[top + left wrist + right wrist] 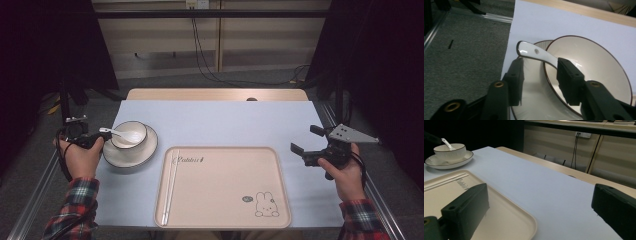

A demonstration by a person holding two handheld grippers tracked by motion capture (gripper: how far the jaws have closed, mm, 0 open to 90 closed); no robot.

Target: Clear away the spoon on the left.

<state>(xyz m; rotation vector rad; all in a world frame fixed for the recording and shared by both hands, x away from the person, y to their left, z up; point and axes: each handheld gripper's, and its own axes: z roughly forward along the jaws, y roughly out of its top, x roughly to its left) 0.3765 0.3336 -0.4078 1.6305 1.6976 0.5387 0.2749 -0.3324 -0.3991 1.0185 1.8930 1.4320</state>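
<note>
The white spoon rests in the bowl on its saucer, at the surface's left. Its handle slants up over the rim, between the parted left tongs, whose pads stand clear. The right tongs hang open, well apart. The tray holds chopsticks.

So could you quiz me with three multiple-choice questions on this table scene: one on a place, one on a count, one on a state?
1. Where does the white ceramic spoon lie?
A on the tray
B in the white bowl
C on the floor

2. How many white chopsticks lie on the beige tray?
A two
B four
C none

3. How do the jaws of the right gripper stand?
A shut on a cup
B open, nothing between
C shut on the tray

Answers:
1 B, its scoop sits inside the bowl.
2 A, a pair lies along the tray's left edge.
3 B, a wide bare gap.
</note>
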